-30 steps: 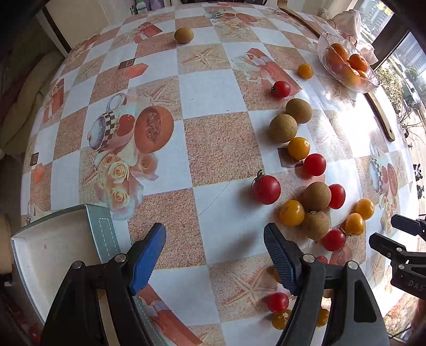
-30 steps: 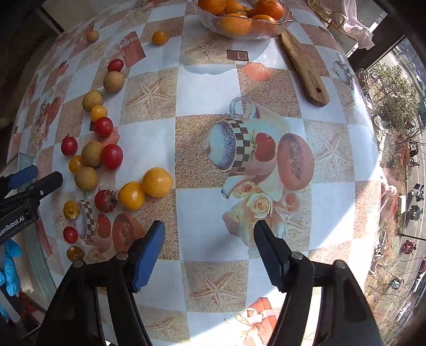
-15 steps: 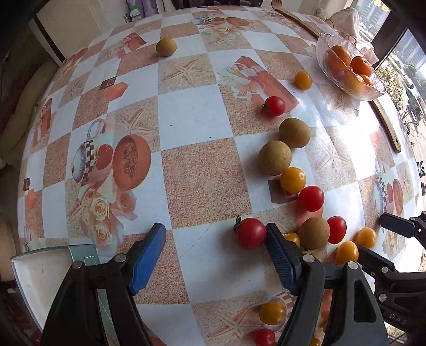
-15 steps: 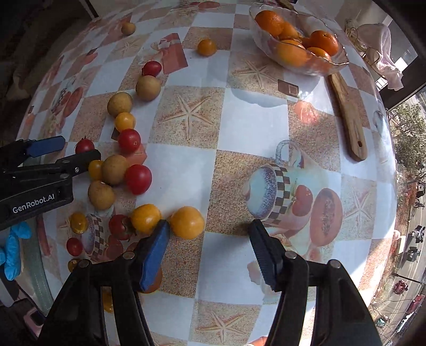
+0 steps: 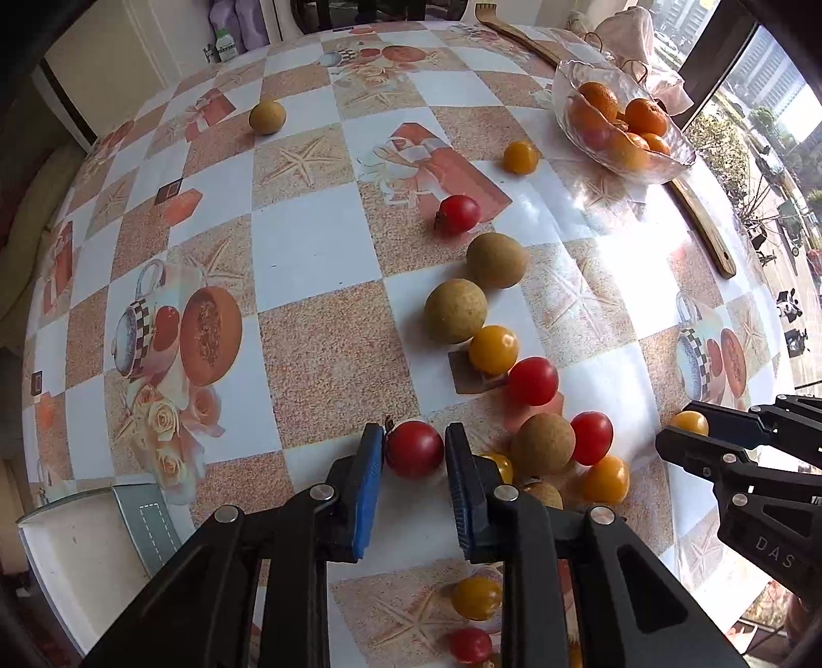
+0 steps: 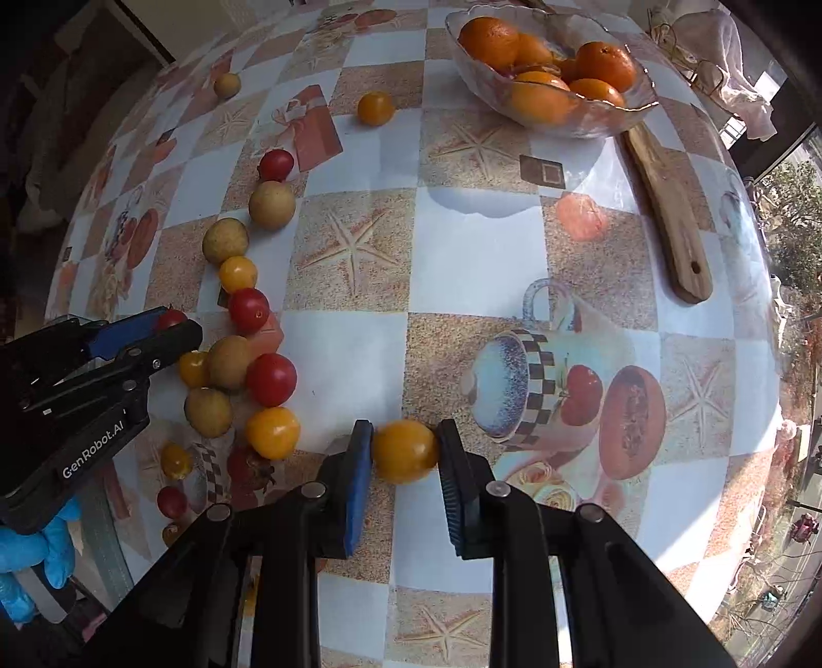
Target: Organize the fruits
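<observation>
My left gripper [image 5: 414, 452] is shut on a red tomato [image 5: 415, 448] that rests on the table; it also shows in the right wrist view [image 6: 149, 329]. My right gripper [image 6: 404, 452] is shut on a yellow tomato [image 6: 405, 450] on the table; it also shows in the left wrist view [image 5: 688, 431]. Red tomatoes [image 5: 533, 381], yellow tomatoes [image 5: 493, 349] and brown round fruits [image 5: 455, 310] lie scattered in a curved band between the two grippers.
A glass bowl [image 6: 606, 118] holding oranges [image 6: 488, 36] stands at the far right. A wooden utensil [image 6: 668, 205] lies beside it. A white tray [image 5: 67, 544] sits at the table's near left edge. A lone brown fruit [image 5: 267, 117] lies far left.
Both grippers moved forward and closed. The left one closed around the red tomato, the right one around the yellow tomato.
</observation>
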